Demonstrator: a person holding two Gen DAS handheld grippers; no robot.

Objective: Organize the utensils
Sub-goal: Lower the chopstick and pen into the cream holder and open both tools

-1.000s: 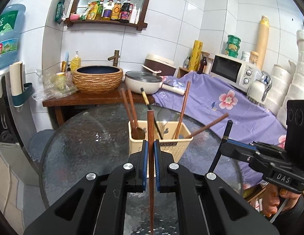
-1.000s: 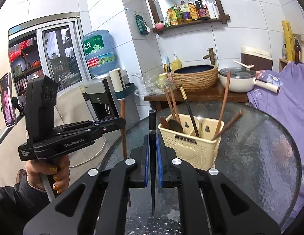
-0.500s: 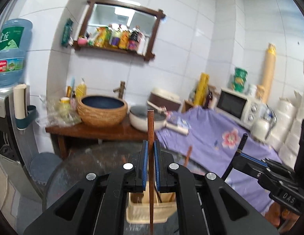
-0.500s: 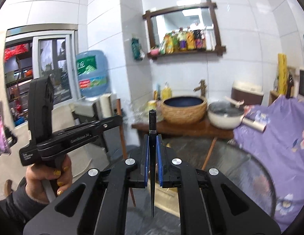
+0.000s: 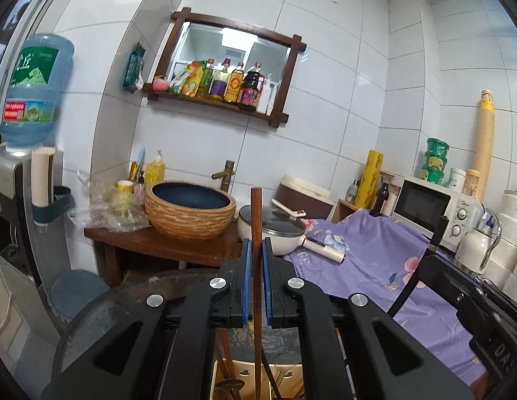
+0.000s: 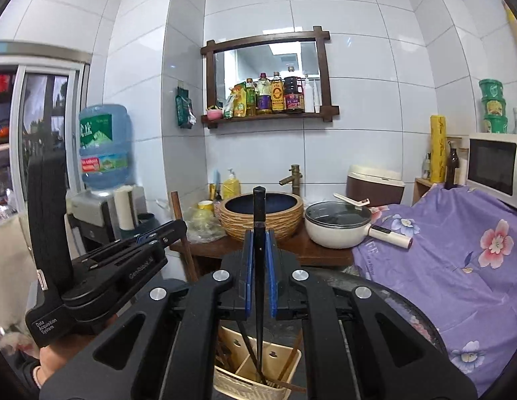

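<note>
both grippers are clenched, left gripper [image 5: 255, 283] on a brown chopstick [image 5: 256, 233], right gripper [image 6: 259, 273] on a black chopstick [image 6: 259, 220]; either could be tilted and missed past the basket [image 6: 255, 376] at 6 o'clock.

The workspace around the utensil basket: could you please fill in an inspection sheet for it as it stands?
Surface: round textured glass table, dark, mostly hidden behind the grippers.
Job's things: cream utensil basket below the grippers, with several chopsticks standing in it; brown wooden chopstick and black chopstick, both upright.
Clutter: nothing seen on the table's visible part.
Grippers: left gripper shut on the brown wooden chopstick; right gripper shut on the black chopstick.
Cables: nothing seen.
Surroundings: woven basin, white lidded pan, purple floral cloth, microwave, water dispenser bottle, bottle shelf.
</note>
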